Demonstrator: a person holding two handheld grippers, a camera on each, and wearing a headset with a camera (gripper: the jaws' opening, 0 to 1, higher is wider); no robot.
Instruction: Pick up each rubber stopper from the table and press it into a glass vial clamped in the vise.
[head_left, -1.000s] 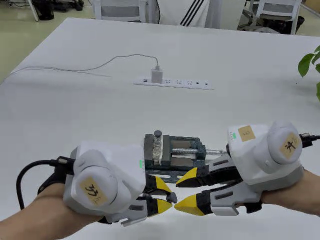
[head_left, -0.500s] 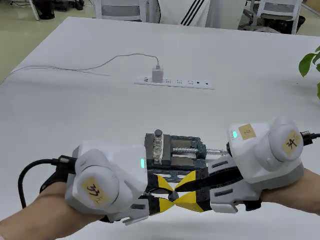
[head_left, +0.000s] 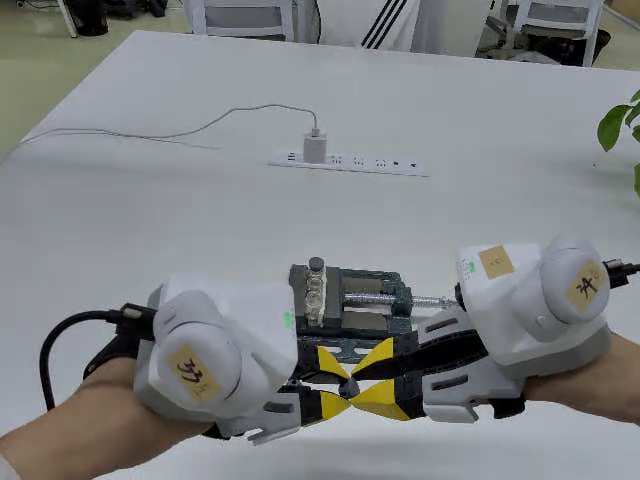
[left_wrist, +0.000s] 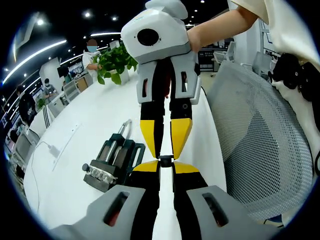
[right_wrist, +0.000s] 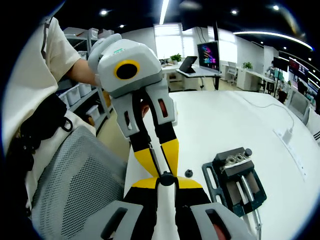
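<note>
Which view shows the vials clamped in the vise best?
The right gripper view: it looks down on the vials in the vise, so they stand apart, the end one plugged dark. The head view lines them up behind one another; the left gripper view shows them small, from the side.

A power strip (head_left: 370, 165) (charger (head_left: 314, 150) plugged in) lies before what seem chairs (head_left: 240, 20).

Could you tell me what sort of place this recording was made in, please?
Probably an open-plan office or lab: a large white table with a power strip on it, a mesh office chair beside it, and a monitor on a desk beyond.
</note>
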